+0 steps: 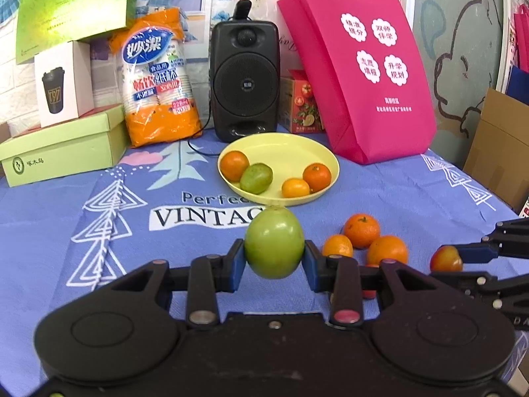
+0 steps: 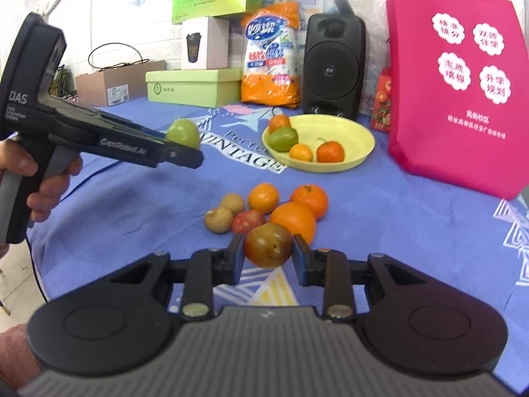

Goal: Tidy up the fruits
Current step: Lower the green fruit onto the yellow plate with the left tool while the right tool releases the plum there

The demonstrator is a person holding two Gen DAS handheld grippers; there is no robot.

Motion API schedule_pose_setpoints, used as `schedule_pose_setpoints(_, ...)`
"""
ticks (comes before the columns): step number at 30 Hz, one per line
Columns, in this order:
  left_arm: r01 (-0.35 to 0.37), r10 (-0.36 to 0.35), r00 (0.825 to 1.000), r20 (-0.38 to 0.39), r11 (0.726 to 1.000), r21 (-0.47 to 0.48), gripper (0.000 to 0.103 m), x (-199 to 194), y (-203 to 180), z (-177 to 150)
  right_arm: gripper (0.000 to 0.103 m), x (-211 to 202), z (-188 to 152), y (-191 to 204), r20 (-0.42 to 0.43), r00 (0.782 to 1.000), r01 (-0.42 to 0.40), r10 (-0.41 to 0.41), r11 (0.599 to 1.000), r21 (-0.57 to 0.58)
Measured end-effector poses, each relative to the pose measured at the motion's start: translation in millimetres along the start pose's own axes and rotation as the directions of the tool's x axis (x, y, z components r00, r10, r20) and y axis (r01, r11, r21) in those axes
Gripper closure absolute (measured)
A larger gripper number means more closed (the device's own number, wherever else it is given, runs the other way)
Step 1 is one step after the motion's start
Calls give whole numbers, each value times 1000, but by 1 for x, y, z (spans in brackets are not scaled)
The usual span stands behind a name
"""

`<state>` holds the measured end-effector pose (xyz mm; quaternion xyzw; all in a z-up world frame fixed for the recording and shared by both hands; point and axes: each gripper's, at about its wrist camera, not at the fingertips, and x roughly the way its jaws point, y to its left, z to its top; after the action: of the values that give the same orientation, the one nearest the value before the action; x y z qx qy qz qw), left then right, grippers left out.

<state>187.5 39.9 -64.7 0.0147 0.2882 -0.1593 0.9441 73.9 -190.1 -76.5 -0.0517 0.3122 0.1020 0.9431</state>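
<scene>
Left tongs [image 1: 274, 254] grasp a round green fruit [image 1: 274, 243], raised just near of the pale yellow plastic plate [image 1: 291, 152]. Right tongs [image 2: 268, 252] clench a reddish-brown plum [image 2: 267, 244] beside loose oranges [image 2: 292, 220] on the blue-clothed table [image 2: 413, 231].

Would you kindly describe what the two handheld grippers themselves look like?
Both are black plastic, with blue pads on the fingers and round silver pivot pins on the linkages. The left gripper, seen from the side, has a pistol-style body with a grey trigger handle, white "DAS" and "GenRobot.AI" lettering, and a thin black cable trailing below. The right gripper has a grey ribbed top plate.
</scene>
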Motion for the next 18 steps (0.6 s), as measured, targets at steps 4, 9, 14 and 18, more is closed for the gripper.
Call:
schedule_pose_setpoints(4, 6, -6, 1000, 3, 1000, -10, 67, 4, 4, 15, 74, 1, 11, -11, 14, 1000, 14, -14, 1000, 0)
schedule_pose_setpoints(9, 19, -18, 1000, 10, 1000, -14, 67, 26, 2, 43, 74, 14, 37, -28, 49, 999, 20, -20, 1000, 4)
schedule_pose_setpoints(14, 1, -2, 1000, -18, 1000, -25, 67, 75, 1, 78, 74, 51, 77, -53, 71, 997, 38, -41, 999, 39)
schedule_pose_setpoints(18, -9, 7, 999, -42, 999, -46, 67, 119, 3, 104, 74, 91, 101, -72, 69, 996, 49, -54, 996, 80)
